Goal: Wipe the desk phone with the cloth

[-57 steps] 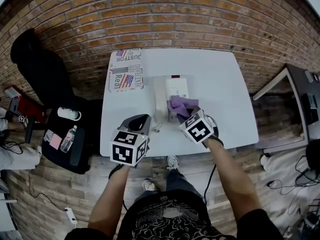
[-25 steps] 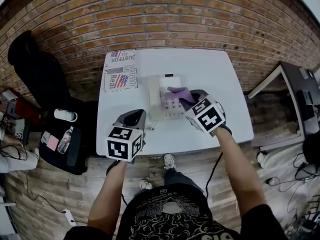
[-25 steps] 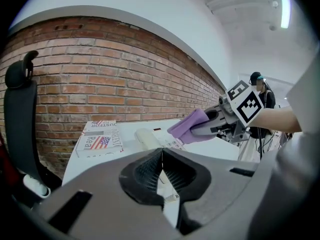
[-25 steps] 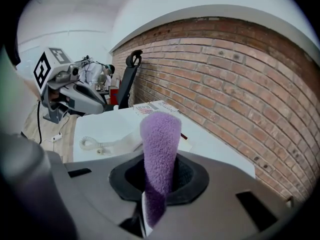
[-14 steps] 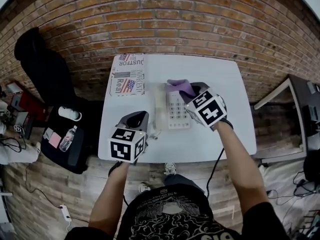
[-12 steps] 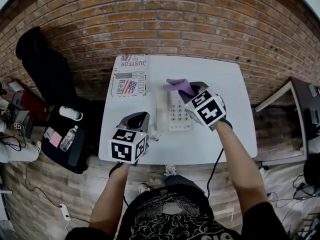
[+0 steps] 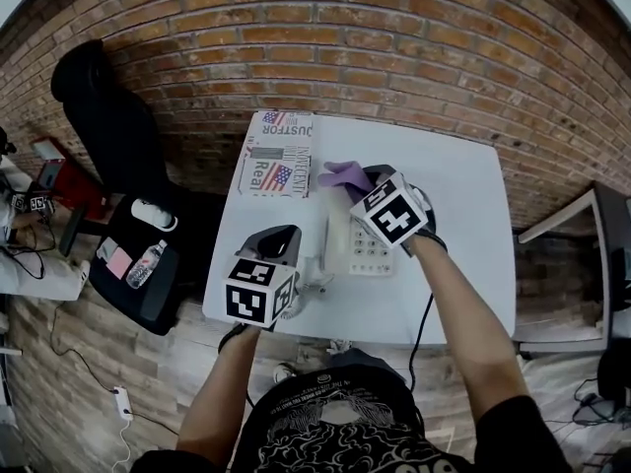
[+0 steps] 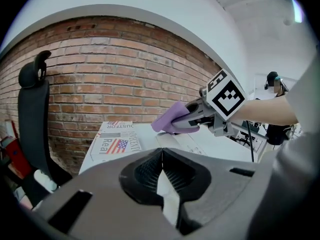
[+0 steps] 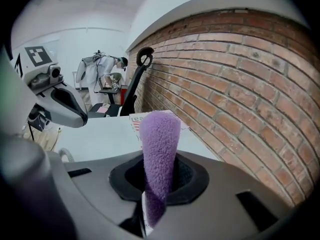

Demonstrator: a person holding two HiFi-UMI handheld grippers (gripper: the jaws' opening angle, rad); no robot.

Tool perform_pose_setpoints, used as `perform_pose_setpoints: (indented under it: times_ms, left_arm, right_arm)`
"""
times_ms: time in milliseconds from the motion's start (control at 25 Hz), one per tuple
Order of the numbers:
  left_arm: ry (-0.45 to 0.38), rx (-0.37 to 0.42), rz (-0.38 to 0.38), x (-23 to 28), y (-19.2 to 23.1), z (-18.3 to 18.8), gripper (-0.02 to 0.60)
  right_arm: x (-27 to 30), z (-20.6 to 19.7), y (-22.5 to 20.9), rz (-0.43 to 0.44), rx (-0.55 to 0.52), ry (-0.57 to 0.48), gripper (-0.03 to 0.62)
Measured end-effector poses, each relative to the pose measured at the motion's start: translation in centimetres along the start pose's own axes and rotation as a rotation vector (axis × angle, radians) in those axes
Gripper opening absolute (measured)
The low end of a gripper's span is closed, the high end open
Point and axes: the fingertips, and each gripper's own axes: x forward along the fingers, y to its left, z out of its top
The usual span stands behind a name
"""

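The white desk phone [image 7: 363, 249] lies on the white table [image 7: 449, 190], its coiled cord [image 7: 317, 284] at its near left. My right gripper [image 7: 361, 185] is shut on the purple cloth [image 7: 340, 174], which sticks out past the phone's far left end. In the right gripper view the cloth [image 9: 159, 144] stands up between the jaws. From the left gripper view, the cloth [image 8: 170, 120] and the right gripper [image 8: 200, 115] hang over the phone [image 8: 192, 143]. My left gripper [image 7: 284, 236] is shut with nothing in it, near the table's front left, beside the cord.
A box printed like a newspaper [image 7: 276, 154] lies at the table's far left corner. A brick wall [image 7: 325, 57] runs behind the table. A black office chair [image 7: 108, 126] and a black bag with a bottle [image 7: 146, 264] stand left of the table. A person [image 9: 107, 69] bends over a desk far off.
My right gripper has carried the cloth from the phone's near keypad to its far end and slightly left. The left gripper has stayed near the front left edge.
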Motion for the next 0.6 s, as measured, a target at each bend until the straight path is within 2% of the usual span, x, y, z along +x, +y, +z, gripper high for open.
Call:
perform_pose_setpoints:
  times_ms: [280, 600]
  left_arm:
    - [0.007, -0.008, -0.003, -0.3, 0.6, -0.5, 0.009]
    - [0.011, 0.000, -0.030, -1.3, 0.1, -1.4, 0.009]
  right_arm:
    - [1.2, -0.9, 2.0, 0.044, 0.006, 0.034, 0.046]
    - [0.4, -1.8, 4.1, 0.040, 0.010, 0.054, 0.046]
